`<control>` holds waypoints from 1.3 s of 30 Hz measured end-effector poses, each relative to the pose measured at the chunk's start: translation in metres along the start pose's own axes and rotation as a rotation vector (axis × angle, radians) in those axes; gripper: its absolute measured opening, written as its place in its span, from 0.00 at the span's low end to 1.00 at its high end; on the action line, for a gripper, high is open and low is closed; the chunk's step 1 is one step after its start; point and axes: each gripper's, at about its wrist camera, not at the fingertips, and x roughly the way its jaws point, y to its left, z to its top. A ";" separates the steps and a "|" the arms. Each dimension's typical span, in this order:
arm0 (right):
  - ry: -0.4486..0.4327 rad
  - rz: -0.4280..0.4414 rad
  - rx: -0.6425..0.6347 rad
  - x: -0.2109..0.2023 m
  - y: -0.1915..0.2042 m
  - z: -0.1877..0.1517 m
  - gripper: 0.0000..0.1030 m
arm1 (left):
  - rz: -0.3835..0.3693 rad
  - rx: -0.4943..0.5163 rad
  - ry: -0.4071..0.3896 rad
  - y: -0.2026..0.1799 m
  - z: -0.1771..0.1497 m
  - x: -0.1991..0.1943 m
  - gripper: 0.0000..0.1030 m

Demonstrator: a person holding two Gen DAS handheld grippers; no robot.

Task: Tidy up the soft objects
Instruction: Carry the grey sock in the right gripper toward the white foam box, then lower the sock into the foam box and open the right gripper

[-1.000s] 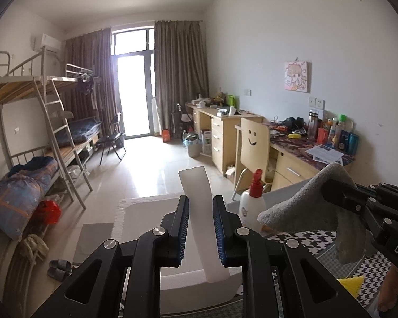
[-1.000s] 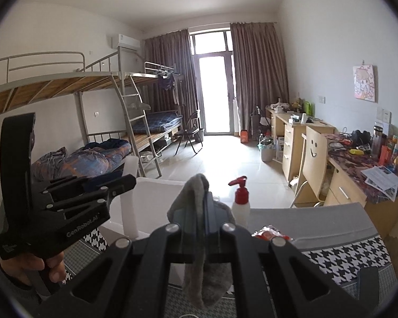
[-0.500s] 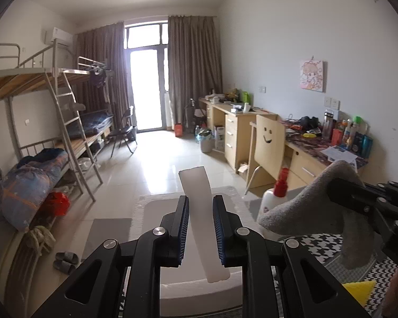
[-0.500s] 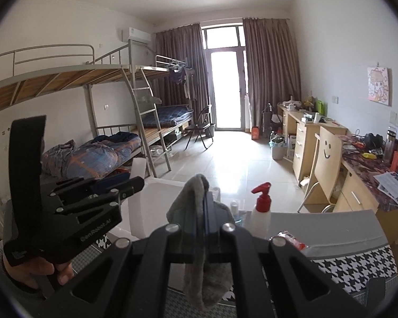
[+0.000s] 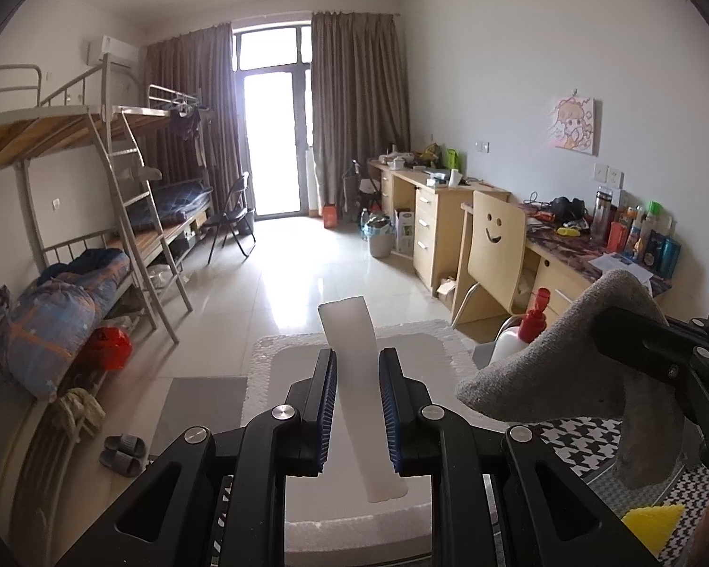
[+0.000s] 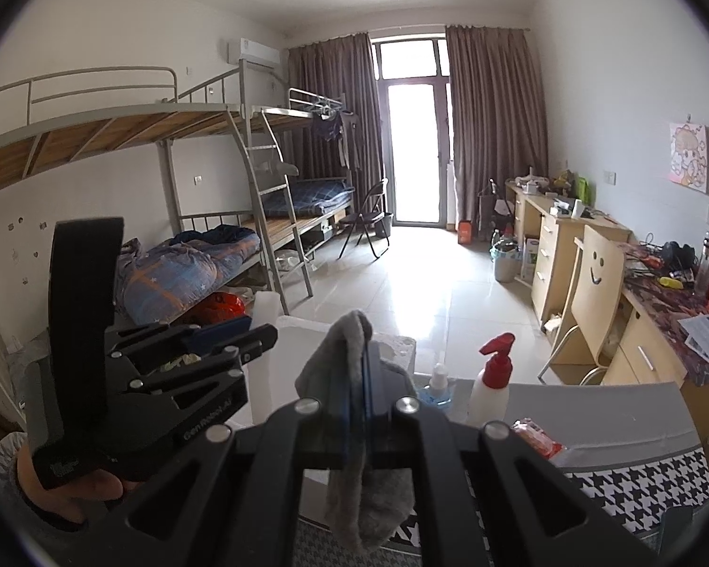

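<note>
Limply draped grey fuzzy cloth (image 6: 354,425)

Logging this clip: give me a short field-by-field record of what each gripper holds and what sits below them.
left gripper: closed on a white foam strip, which sticks up and forward between the fingers
right gripper: shut on a grey sock, draped over both sides of the fingers
below the grippers: white foam box
table cover: black-and-white houndstooth cloth
other items: spray bottle with red top, yellow sponge
setting: dorm room with bunk beds and desks
</note>
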 end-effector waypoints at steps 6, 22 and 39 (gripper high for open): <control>0.017 -0.001 -0.006 0.011 0.002 0.003 0.07 | 0.009 -0.008 0.041 0.000 -0.002 0.016 0.20; 0.036 -0.012 0.002 0.020 0.001 0.005 0.07 | 0.018 -0.037 0.059 0.014 -0.005 0.022 0.86; 0.068 0.034 -0.017 0.036 0.020 0.006 0.07 | 0.147 -0.098 0.019 0.050 -0.014 -0.004 0.99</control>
